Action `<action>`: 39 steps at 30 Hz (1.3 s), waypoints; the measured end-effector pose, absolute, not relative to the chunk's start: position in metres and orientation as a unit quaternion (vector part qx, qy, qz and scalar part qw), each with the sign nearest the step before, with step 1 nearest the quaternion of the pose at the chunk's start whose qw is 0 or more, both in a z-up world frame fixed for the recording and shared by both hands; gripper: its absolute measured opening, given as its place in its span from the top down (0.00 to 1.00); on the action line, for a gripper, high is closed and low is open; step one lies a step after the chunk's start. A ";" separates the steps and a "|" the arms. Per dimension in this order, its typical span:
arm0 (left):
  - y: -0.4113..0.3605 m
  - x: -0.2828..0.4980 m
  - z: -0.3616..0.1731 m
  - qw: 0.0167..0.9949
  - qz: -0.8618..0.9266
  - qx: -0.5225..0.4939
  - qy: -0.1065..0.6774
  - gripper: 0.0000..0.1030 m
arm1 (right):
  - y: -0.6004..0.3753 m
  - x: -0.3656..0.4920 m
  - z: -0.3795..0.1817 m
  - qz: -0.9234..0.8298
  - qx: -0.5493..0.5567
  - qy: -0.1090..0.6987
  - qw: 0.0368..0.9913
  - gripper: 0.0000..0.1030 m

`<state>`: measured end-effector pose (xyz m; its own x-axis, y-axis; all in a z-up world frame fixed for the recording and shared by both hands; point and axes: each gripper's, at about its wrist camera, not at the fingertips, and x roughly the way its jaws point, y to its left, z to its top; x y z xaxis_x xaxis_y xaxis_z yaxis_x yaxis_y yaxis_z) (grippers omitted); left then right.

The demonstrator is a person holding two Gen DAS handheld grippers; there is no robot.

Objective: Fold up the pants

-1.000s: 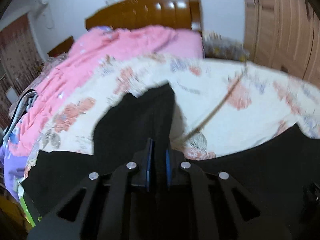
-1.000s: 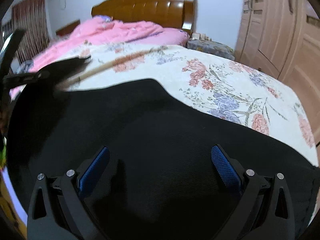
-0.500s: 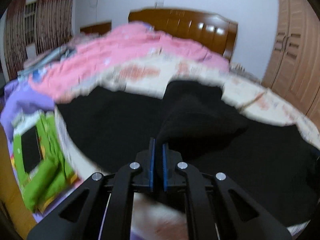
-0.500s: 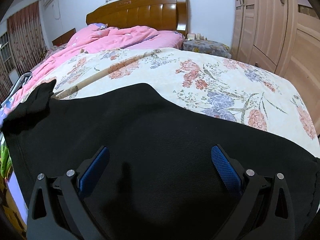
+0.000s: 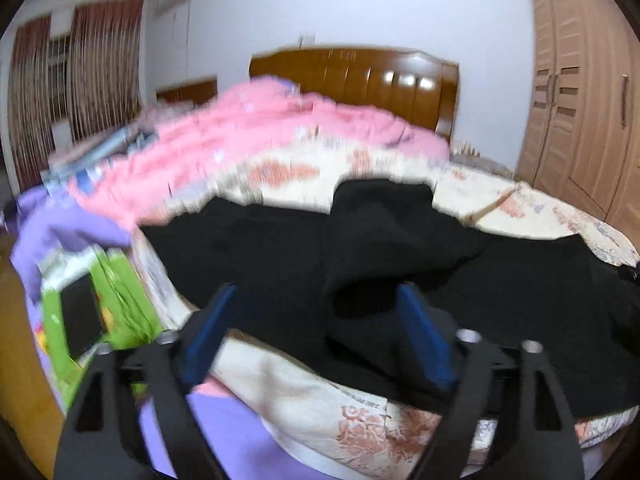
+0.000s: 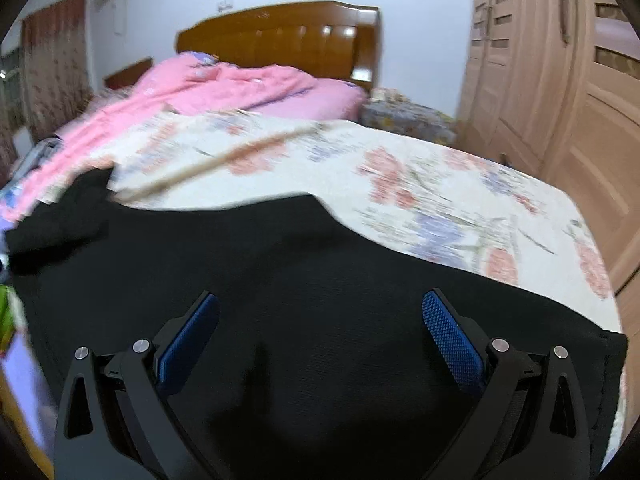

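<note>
left wrist view finds the left hand-held gripper spread wide, empty, above the black pants lying across the bed, one fold doubled over; right hand-held gripper likewise wide, presumably ready to smooth.

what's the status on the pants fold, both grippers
Left hand-held gripper open, over a bunched fold. Right hand-held gripper open, empty. Black pants spread on the floral bedspread, one end flopped over. Nothing in the way.
</note>
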<state>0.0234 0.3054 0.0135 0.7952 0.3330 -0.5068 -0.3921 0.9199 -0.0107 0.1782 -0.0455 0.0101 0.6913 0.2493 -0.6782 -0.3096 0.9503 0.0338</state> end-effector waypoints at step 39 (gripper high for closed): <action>0.547 0.029 -0.046 0.846 0.090 -0.488 0.194 0.55 | 0.036 0.184 -0.045 0.271 -0.018 0.440 0.856 0.04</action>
